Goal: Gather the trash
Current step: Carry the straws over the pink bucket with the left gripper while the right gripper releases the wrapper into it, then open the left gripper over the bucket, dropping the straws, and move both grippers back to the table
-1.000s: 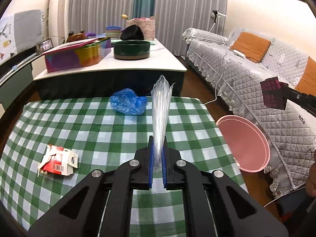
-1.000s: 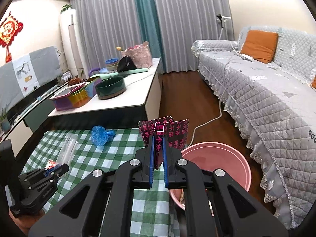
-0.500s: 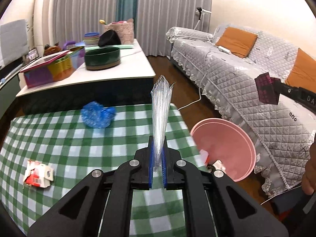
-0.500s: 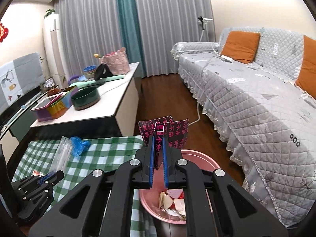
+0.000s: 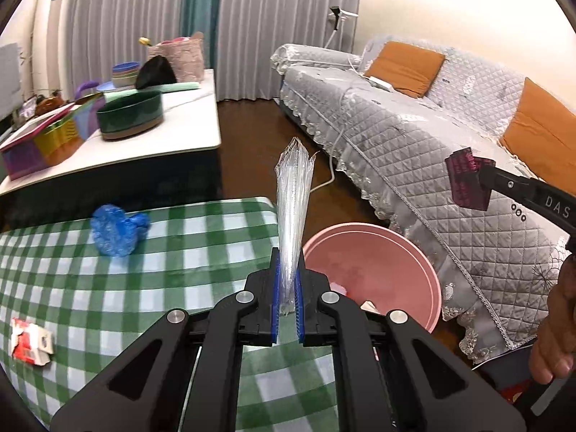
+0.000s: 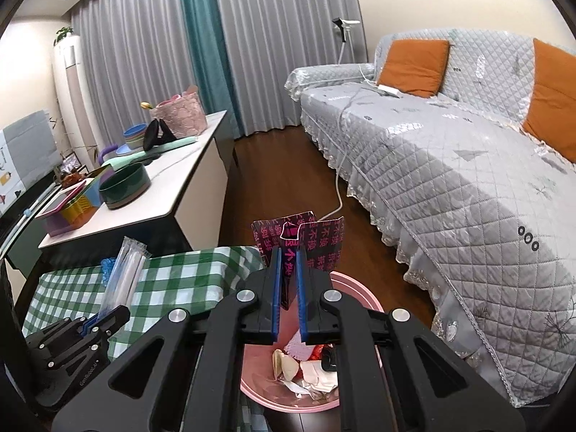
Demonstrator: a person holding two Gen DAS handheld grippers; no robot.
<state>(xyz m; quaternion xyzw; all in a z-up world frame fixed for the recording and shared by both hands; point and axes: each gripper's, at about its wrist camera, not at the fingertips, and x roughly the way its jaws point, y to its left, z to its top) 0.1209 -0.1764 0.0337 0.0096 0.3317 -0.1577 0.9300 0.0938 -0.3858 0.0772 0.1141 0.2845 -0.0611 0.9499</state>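
Both grippers swung from checked table [image 5: 201, 252] toward pink bin [image 6: 367, 300]. Right gripper [image 6: 288, 280] was above bin, clamped on dark wrapper [image 6: 316, 244]. Left gripper [image 5: 287, 288] pinched clear plastic sleeve [image 5: 293, 194], beside bin rim. Blue bag [image 5: 117, 230] and red-white carton [image 5: 30, 340] remained on table.
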